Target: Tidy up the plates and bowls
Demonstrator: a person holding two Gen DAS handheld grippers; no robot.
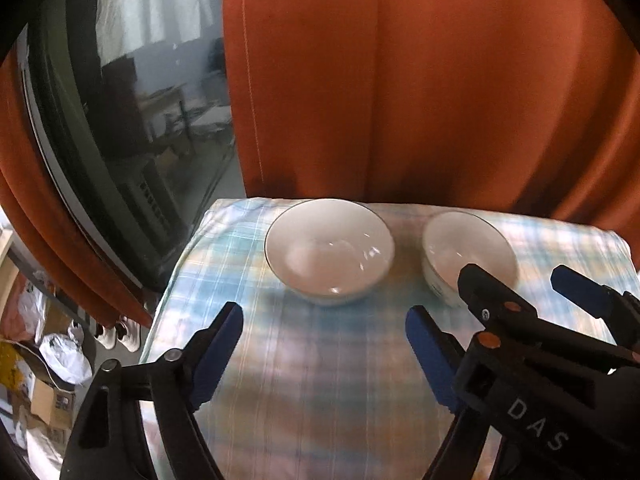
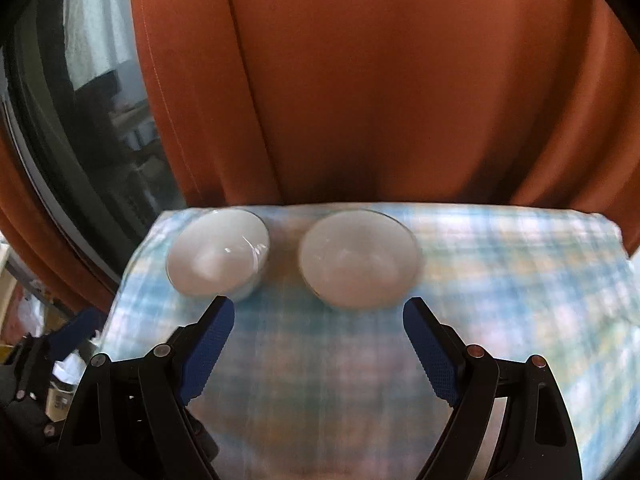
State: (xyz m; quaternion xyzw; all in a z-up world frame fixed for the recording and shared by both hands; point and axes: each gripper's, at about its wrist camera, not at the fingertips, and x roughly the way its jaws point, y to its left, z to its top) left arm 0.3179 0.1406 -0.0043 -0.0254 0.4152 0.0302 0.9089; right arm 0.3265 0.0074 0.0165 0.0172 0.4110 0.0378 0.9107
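Note:
Two white bowls stand side by side at the far edge of a table with a pale blue plaid cloth (image 1: 304,380). The left bowl (image 1: 329,251) (image 2: 218,255) is the wider one. The right bowl (image 1: 460,254) (image 2: 360,258) has a small blue mark on its side. My left gripper (image 1: 324,320) is open and empty, just short of the left bowl. My right gripper (image 2: 318,314) is open and empty, just short of the right bowl. The right gripper also shows in the left wrist view (image 1: 516,284), in front of the right bowl.
An orange curtain (image 1: 420,80) hangs right behind the table. A dark window (image 1: 132,128) is at the left. Past the table's left edge, the floor holds shoes (image 1: 120,334), bags and boxes (image 1: 52,396). The cloth (image 2: 520,280) stretches to the right of the bowls.

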